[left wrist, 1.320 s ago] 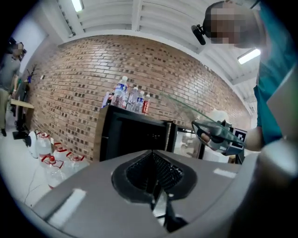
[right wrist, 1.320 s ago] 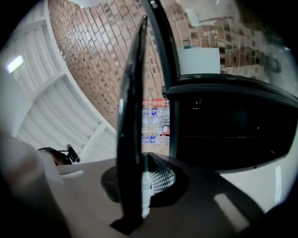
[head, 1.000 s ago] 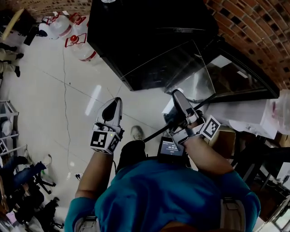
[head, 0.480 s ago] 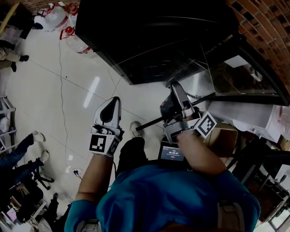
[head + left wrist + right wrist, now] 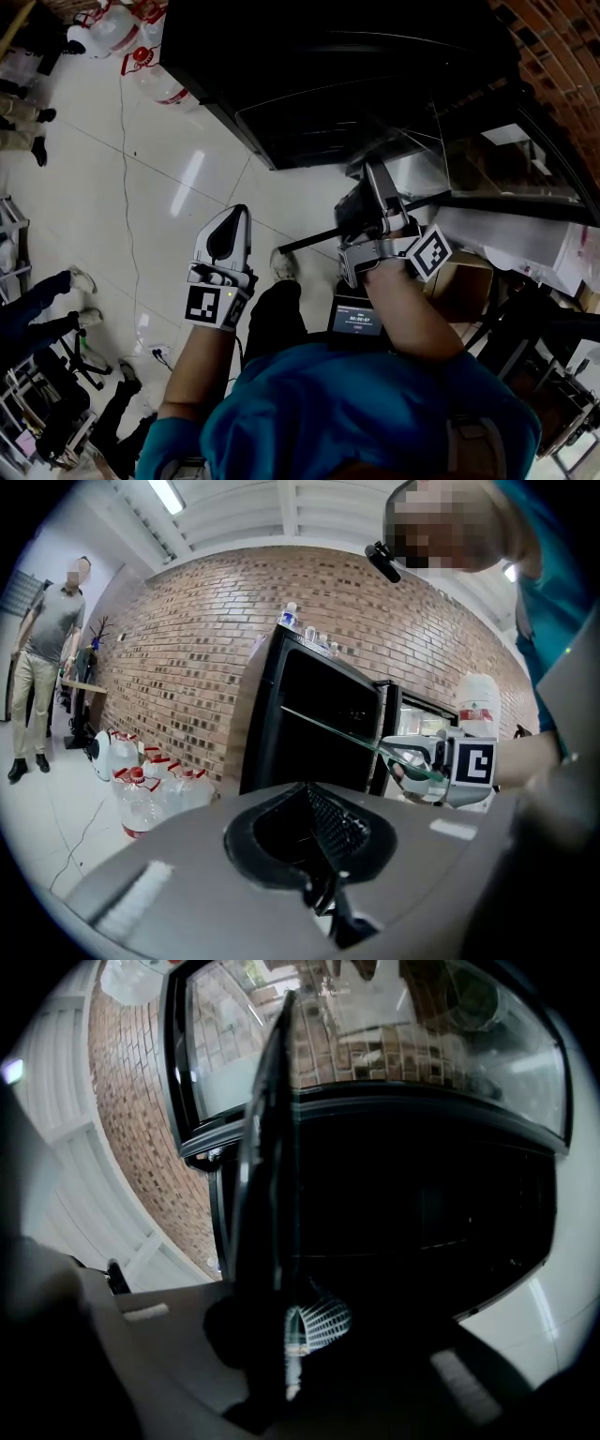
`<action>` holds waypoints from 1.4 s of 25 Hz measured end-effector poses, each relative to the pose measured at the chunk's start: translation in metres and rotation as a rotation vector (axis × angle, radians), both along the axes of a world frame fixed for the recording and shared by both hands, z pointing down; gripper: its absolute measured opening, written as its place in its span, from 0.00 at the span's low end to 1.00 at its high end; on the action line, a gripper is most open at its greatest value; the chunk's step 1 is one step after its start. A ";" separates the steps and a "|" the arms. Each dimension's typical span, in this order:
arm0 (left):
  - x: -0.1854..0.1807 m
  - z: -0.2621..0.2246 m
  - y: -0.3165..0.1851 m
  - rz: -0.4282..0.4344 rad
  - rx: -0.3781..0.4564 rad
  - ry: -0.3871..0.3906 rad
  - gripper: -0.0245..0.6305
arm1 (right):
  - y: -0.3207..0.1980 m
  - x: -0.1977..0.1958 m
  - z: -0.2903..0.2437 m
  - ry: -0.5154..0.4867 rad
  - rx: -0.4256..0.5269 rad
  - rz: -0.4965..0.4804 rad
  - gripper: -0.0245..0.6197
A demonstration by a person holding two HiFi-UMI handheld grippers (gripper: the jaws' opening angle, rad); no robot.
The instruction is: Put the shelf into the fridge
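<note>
The shelf (image 5: 309, 241) is a glass pane with a dark front bar, tilted and reaching toward the black fridge (image 5: 328, 66). My right gripper (image 5: 378, 208) is shut on its near edge. In the right gripper view the shelf (image 5: 267, 1194) stands edge-on between the jaws, with the fridge (image 5: 422, 1204) dark behind the glass. The left gripper view shows the shelf (image 5: 347, 735) as a thin slanted line ending at the right gripper (image 5: 422, 766) in front of the fridge (image 5: 319, 724). My left gripper (image 5: 223, 246) hangs over the floor to the left, shut and empty (image 5: 323, 892).
Water bottles with red caps (image 5: 141, 47) stand left of the fridge, against the brick wall (image 5: 187, 667). The fridge's glass door (image 5: 506, 159) is swung open at right, above a cardboard box (image 5: 464, 286). A cable (image 5: 127, 187) crosses the white floor. People (image 5: 28, 309) are at the left edge.
The fridge has come closer and fills more of the top of the head view. My right gripper has carried the shelf slightly forward toward it. The left gripper has barely shifted.
</note>
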State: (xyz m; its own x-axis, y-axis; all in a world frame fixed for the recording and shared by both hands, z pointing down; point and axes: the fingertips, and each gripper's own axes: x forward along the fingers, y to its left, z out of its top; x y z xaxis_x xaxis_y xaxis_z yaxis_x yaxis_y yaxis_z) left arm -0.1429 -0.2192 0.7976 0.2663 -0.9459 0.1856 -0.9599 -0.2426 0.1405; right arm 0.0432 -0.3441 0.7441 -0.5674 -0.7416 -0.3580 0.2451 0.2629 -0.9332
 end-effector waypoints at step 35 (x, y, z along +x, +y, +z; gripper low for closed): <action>0.003 0.011 -0.010 0.002 0.013 -0.030 0.07 | -0.136 -0.052 0.001 0.104 -0.078 0.153 0.06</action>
State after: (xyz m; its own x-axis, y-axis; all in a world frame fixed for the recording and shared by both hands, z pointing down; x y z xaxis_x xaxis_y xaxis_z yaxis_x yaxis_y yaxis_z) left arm -0.1395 -0.2293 0.8090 0.2623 -0.9478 0.1814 -0.9632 -0.2458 0.1086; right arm -0.0088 -0.4798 0.7455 -0.4770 -0.8450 -0.2416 0.1088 0.2159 -0.9703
